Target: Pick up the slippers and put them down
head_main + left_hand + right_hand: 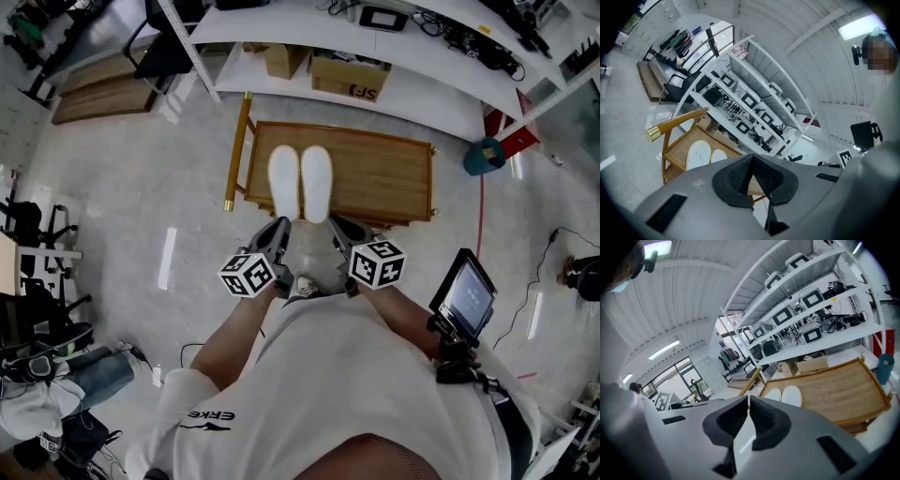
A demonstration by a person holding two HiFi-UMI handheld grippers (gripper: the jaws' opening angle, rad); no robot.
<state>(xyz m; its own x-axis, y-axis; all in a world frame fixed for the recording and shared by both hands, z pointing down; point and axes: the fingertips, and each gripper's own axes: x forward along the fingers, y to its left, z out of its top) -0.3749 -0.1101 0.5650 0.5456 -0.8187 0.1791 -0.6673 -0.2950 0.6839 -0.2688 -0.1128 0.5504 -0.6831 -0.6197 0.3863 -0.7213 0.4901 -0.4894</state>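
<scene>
Head view: the slippers (300,183) lie side by side on the wooden table (384,178). The left gripper (277,232) and right gripper (339,230) hover near, both closed and empty, so this looks like a pause between steps; a pickup needs the jaws opened first.

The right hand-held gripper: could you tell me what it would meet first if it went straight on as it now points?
Most likely the white slippers on the wooden table, just beyond the tips of the right hand-held gripper; depth is unclear, so the table's near edge could come first.
</scene>
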